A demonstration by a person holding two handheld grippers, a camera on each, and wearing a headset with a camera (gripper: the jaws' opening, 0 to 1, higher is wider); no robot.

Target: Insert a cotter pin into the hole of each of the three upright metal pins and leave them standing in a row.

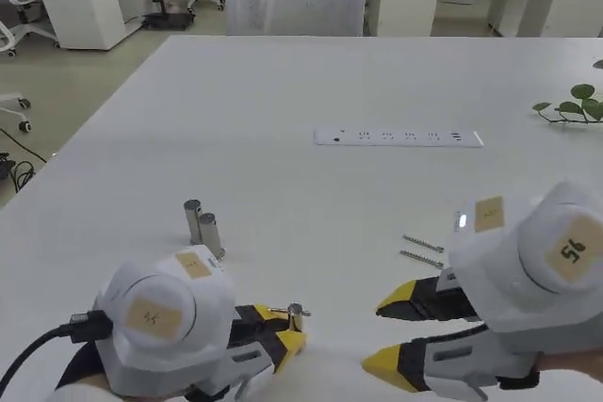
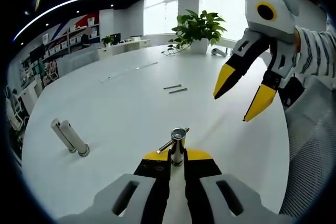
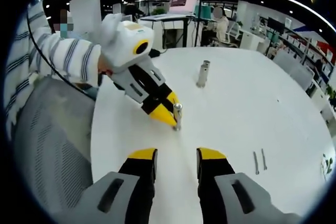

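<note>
The left gripper is clamped on an upright pin by the table's near edge, with a cotter pin across its top. The right gripper hangs wide open and empty. Two more pins stand toward the left edge, and spare cotter pins lie toward the right.

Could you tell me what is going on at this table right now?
A person is working with a handheld gripper in each hand. The left gripper is shut on one upright metal pin, and a cotter pin appears to pass through the hole near its top. The right gripper hangs open beside it, holding nothing. Two more metal pins stand close together nearby, and two loose cotter pins lie on the table.
</note>
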